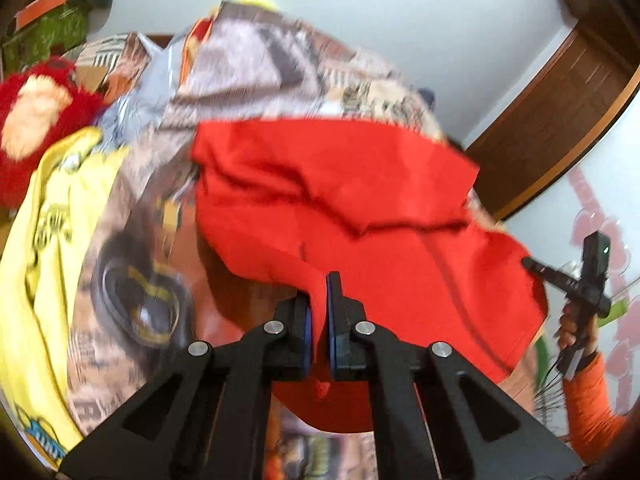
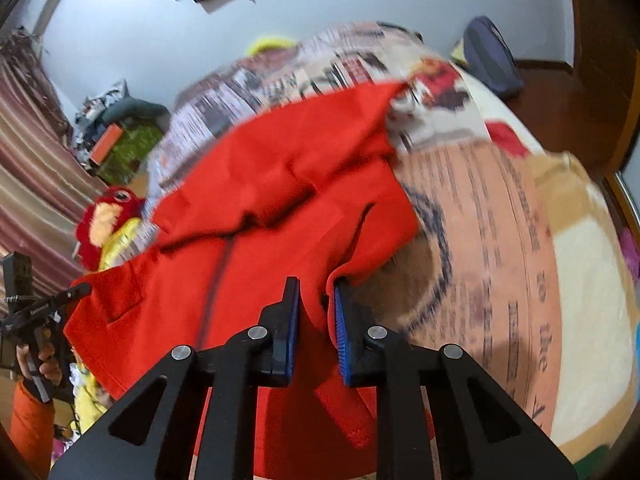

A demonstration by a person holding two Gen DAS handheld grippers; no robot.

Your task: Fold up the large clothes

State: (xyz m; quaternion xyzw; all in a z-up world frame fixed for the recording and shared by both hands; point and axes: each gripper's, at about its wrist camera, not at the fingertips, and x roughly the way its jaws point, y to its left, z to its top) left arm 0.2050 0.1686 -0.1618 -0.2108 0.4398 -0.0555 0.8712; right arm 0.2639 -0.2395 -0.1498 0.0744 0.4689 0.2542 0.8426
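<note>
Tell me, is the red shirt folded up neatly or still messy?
Still messy: the red shirt lies rumpled and creased on the printed blanket, not folded.

The red garment (image 1: 360, 200) — a large, plain, bright red piece of clothing — lies spread and rumpled across a bed covered with a newspaper-print blanket (image 1: 256, 64). Deep creases run across its middle, and a dark seam line runs down it. Its near edge is lifted off the bed at two points — bunched into folds there, the cloth draping between them.
</note>
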